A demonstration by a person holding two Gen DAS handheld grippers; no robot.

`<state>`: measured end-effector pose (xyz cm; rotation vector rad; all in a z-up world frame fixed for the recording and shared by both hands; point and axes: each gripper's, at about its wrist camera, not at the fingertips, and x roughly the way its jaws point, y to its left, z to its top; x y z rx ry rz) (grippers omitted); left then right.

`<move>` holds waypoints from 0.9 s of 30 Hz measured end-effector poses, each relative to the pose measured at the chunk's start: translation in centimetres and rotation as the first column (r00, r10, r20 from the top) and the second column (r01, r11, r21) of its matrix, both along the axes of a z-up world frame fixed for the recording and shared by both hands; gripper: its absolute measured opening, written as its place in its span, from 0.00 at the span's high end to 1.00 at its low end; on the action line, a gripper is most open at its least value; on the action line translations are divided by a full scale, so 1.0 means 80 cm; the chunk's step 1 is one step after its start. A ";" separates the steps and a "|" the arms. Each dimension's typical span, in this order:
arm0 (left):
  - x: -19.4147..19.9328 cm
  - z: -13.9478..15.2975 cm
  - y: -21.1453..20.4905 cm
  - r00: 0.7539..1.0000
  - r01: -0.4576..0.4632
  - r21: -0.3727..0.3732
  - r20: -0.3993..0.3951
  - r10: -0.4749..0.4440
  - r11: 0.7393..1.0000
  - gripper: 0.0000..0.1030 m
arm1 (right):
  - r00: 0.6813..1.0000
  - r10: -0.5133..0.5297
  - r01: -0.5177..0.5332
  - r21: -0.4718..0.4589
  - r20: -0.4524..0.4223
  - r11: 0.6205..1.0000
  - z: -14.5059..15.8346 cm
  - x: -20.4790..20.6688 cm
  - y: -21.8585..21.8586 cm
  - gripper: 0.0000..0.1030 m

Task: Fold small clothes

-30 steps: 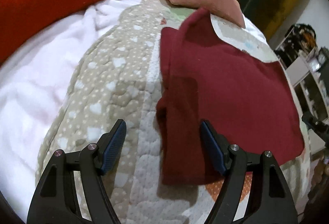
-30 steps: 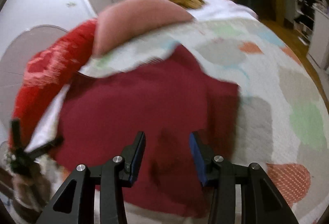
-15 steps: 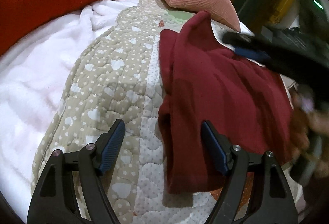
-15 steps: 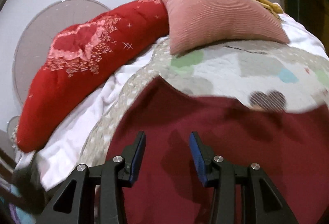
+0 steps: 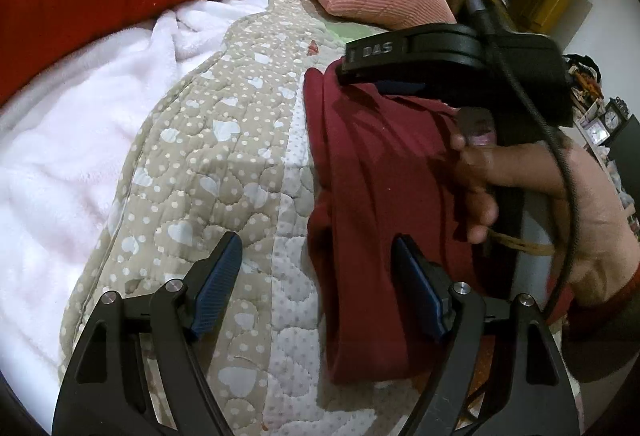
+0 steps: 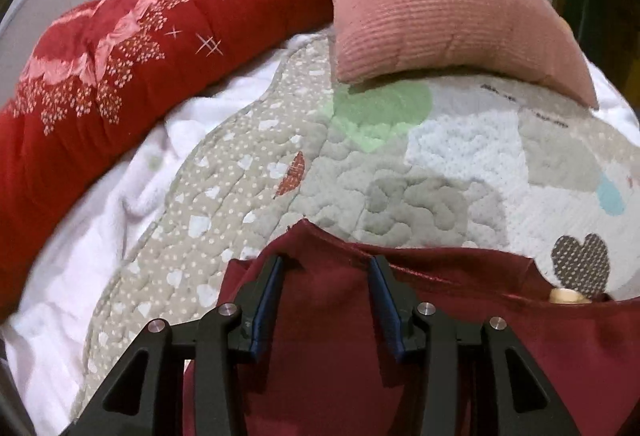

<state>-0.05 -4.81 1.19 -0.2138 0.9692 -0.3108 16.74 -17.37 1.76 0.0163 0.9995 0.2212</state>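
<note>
A dark red garment (image 5: 380,196) lies on the quilt, its left edge folded over in a long strip. My left gripper (image 5: 316,276) hovers open above the near part of that strip, nothing pressed between its pads. A person's hand (image 5: 480,176) holds my right gripper (image 5: 360,72) over the garment's far left corner. In the right wrist view the right gripper (image 6: 326,288) has its jaws partly apart just above the garment (image 6: 520,336) near its far edge. The cloth lies beneath them and is not pinched.
The heart-patterned quilt (image 5: 208,164) covers the bed, with a white fleece blanket (image 5: 60,156) to the left. A red floral bolster (image 6: 120,48) and a pink pillow (image 6: 432,8) lie along the far side. Shelves with a clock (image 5: 610,118) stand at the right.
The right gripper has swept left across the garment to its far left corner and come into the left wrist view. The left gripper has stayed where it was.
</note>
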 end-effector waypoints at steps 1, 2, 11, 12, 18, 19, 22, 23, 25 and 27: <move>0.000 0.000 0.000 1.000 0.001 0.002 0.001 -0.001 1.000 0.24 | 1.000 0.004 -0.004 0.009 -0.003 1.000 0.003 -0.002 -0.003 0.58; 0.000 0.000 -0.001 1.000 0.001 0.004 0.002 -0.001 1.000 0.24 | 1.000 0.007 -0.006 0.031 -0.017 1.000 0.006 -0.005 -0.008 0.58; -0.001 0.000 0.000 1.000 0.001 0.006 0.004 -0.001 1.000 0.23 | 1.000 -0.005 0.004 0.135 0.002 0.991 0.034 -0.074 -0.051 0.58; 0.000 0.000 -0.001 1.000 0.002 0.008 0.005 -0.002 1.000 0.23 | 1.000 -0.014 0.014 0.148 0.005 0.989 0.033 -0.080 -0.058 0.58; -0.001 -0.001 -0.003 1.000 0.005 0.012 0.011 -0.005 1.000 0.22 | 1.000 -0.007 0.006 0.163 0.003 0.987 0.001 -0.093 -0.065 0.53; -0.001 -0.001 -0.002 1.000 0.005 0.005 0.009 -0.005 1.000 0.22 | 1.000 0.001 -0.001 0.148 0.002 0.989 0.002 -0.093 -0.061 0.53; 0.000 0.000 0.001 1.000 0.003 -0.013 0.003 -0.003 1.000 0.22 | 0.999 0.006 0.000 0.124 -0.044 0.992 0.015 -0.087 -0.053 0.52; -0.001 0.000 0.002 1.000 0.003 -0.019 0.001 -0.003 1.000 0.22 | 0.999 0.008 0.000 0.153 -0.050 0.988 0.022 -0.085 -0.052 0.52; -0.001 0.000 0.004 1.000 0.002 -0.035 -0.005 -0.002 0.999 0.22 | 0.998 0.010 0.001 0.183 -0.058 0.983 0.029 -0.081 -0.046 0.46; -0.002 0.000 0.006 1.000 0.001 -0.048 -0.009 -0.002 0.999 0.22 | 0.996 0.003 0.012 0.167 -0.092 0.986 0.030 -0.073 -0.035 0.33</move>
